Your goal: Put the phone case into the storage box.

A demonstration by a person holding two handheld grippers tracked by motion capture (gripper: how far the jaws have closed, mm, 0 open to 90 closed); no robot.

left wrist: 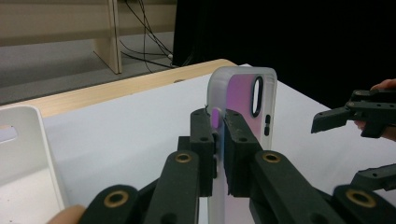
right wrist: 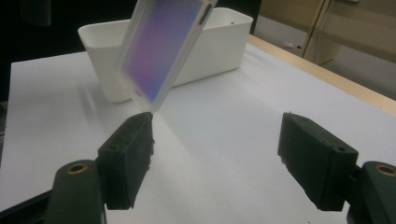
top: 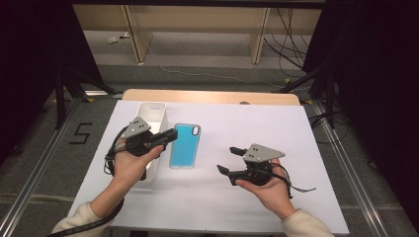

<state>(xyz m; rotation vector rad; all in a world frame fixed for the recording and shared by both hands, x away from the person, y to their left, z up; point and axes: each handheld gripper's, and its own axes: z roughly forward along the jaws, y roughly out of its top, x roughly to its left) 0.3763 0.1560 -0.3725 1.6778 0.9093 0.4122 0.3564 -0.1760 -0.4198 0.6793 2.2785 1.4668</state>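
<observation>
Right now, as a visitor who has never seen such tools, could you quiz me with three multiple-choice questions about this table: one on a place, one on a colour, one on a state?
1. Where is the white bin? A left of the phone case B right of it C on the floor
2. The phone case from above looks: A red B blue C green
3. The right gripper is: A shut on the case B open C shut on the bin

Answers: 1 A, the high view shows it beside the left gripper. 2 B, it looks blue there. 3 B, its jaws stand wide apart.
</observation>
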